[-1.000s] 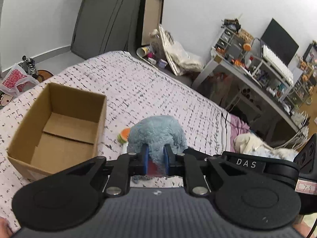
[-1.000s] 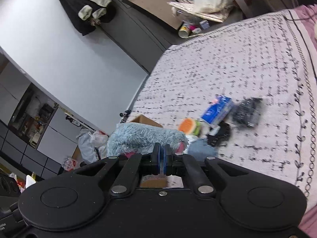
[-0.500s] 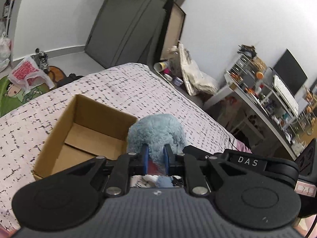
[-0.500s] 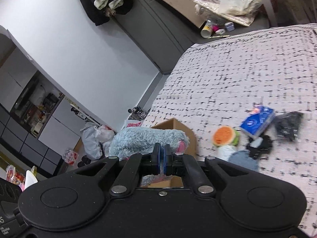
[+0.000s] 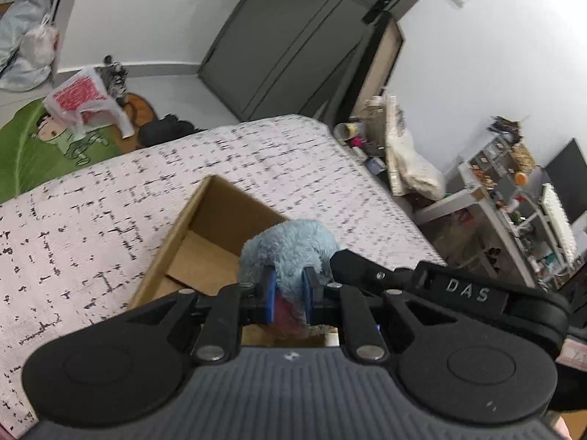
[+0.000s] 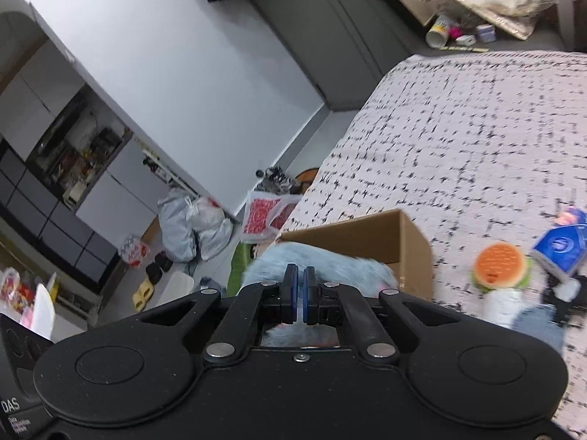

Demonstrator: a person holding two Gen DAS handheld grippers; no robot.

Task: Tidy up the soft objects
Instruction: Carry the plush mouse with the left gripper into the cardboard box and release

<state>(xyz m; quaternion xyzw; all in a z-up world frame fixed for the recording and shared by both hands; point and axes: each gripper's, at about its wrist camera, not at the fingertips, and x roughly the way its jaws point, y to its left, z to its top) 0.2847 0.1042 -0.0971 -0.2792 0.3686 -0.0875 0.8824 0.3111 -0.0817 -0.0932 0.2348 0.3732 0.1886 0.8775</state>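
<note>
A fluffy blue plush toy (image 5: 291, 249) with a pink patch is held between both grippers above the open cardboard box (image 5: 205, 242) on the bed. My left gripper (image 5: 288, 288) is shut on the plush. My right gripper (image 6: 300, 288) is shut on the plush's other end (image 6: 330, 264), its jaws nearly touching, just in front of the box (image 6: 370, 234). The right gripper's black body shows at the right of the left wrist view.
On the patterned bedspread (image 6: 458, 139) right of the box lie a burger-shaped plush (image 6: 500, 264), a blue tissue pack (image 6: 565, 244), a white item, blue cloth and black items. Bags and a green mat lie on the floor beyond the bed edge. A cluttered desk (image 5: 513, 198) stands at right.
Both grippers have carried the blue plush left from beside the box to above its opening. The small items on the bed have slid to the right edge of the right wrist view.
</note>
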